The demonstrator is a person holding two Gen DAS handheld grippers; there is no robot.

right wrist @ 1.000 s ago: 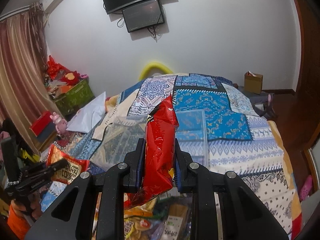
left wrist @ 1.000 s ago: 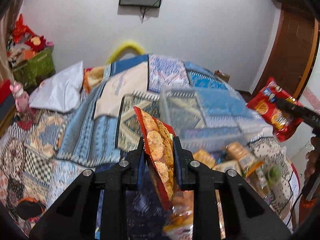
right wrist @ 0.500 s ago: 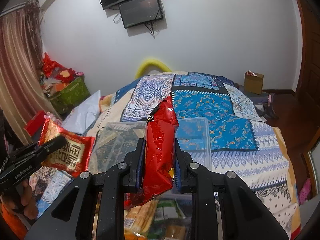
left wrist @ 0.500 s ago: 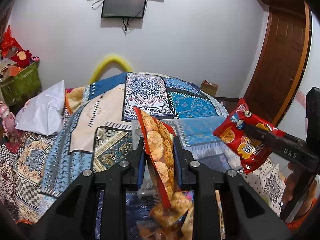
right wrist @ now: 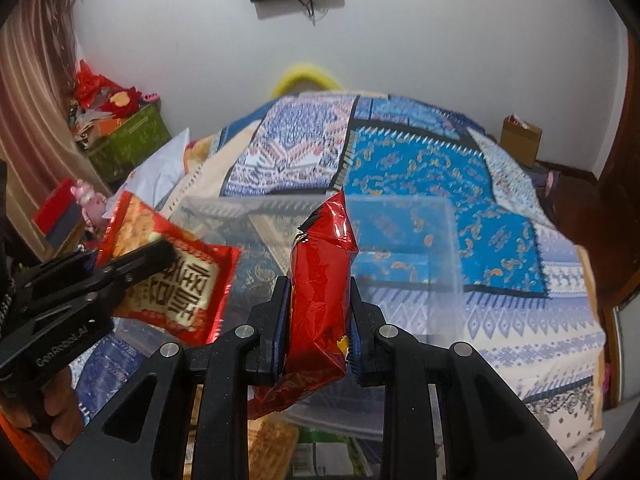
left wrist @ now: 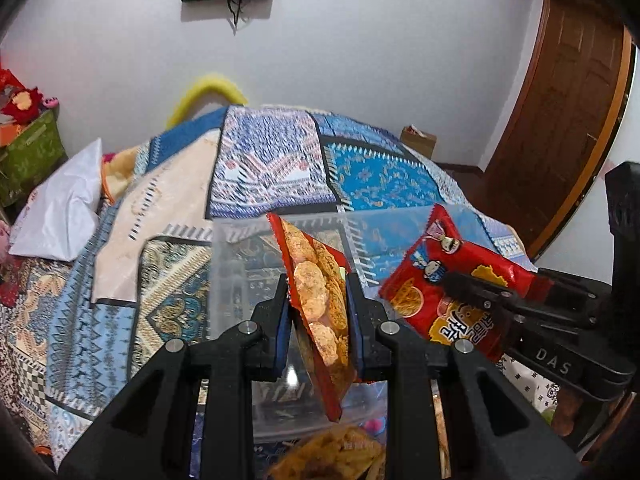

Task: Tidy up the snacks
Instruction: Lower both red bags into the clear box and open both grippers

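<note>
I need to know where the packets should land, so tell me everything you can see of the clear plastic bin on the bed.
The clear plastic bin is a see-through, rectangular, open-topped tub with thin walls, so the quilt pattern shows through. It sits upright on the patchwork quilt, lidless. Its inside looks mostly bare. Nothing touches it visibly; both held packets hang in front of it.

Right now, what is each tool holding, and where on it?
Left tool: cracker packet, pinched across its flat faces near mid-height. Right tool: red snack bag, clamped across its lower middle.
</note>
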